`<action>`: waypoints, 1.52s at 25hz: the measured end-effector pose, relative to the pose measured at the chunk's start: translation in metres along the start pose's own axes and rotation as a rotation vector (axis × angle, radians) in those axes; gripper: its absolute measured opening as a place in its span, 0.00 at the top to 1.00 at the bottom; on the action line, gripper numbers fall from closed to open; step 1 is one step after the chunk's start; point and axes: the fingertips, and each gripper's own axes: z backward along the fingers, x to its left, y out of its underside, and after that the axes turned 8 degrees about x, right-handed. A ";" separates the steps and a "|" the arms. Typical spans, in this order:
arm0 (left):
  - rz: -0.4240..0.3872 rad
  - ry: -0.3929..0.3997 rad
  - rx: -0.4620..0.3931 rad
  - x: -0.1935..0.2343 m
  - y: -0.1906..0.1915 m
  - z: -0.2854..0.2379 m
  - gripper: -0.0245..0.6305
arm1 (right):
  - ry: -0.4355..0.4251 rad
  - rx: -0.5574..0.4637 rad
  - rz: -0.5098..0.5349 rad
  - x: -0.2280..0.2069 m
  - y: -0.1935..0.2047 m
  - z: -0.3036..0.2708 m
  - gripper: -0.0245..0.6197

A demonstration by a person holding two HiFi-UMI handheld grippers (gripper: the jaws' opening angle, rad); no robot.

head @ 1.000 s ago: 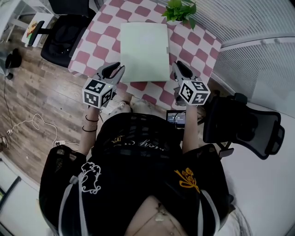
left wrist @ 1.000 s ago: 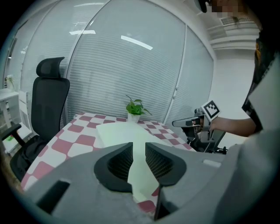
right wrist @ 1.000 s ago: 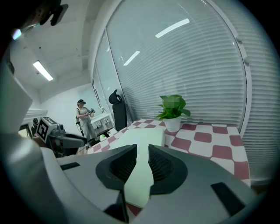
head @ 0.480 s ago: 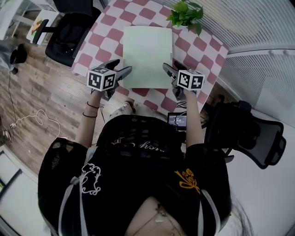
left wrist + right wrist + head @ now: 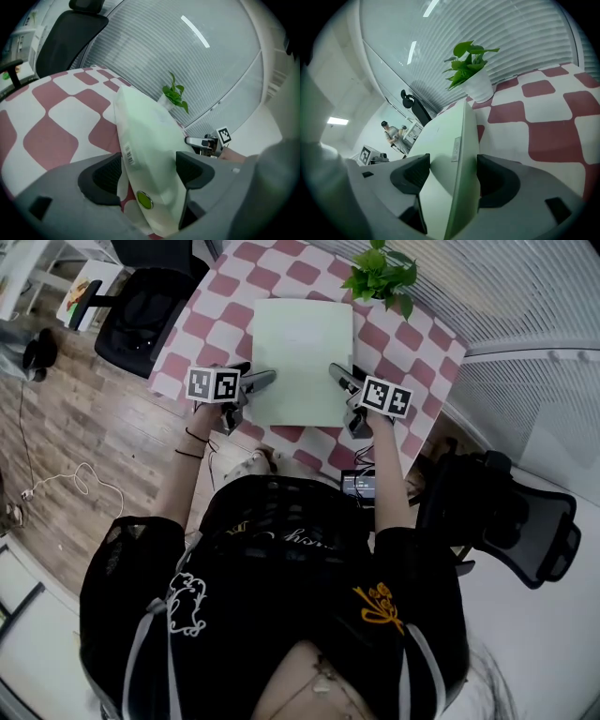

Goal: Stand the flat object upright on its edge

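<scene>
Head view: marker cubes cover most of my left gripper (image 5: 262, 381) and my right gripper (image 5: 337, 378), so little of their jaws shows. The top edge cuts off the checked table (image 5: 403, 334) and a black office chair (image 5: 141, 306). Left gripper view: the near end of the pale green pouch (image 5: 150, 154) drops behind my gripper's body, and its barcode label (image 5: 127, 157) is too small to read. Right gripper view: distant people (image 5: 389, 133) are too small to make out.
</scene>
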 end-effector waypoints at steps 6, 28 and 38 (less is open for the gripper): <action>0.030 0.043 0.000 -0.004 0.001 -0.005 0.41 | 0.003 -0.008 -0.002 -0.001 -0.001 0.001 0.54; -0.660 -0.292 -0.101 -0.076 -0.055 0.049 0.43 | 0.205 -0.275 0.343 0.073 -0.035 0.094 0.55; -0.759 -0.443 -0.168 -0.075 -0.073 0.052 0.46 | 0.354 -0.380 0.552 0.093 -0.051 0.111 0.57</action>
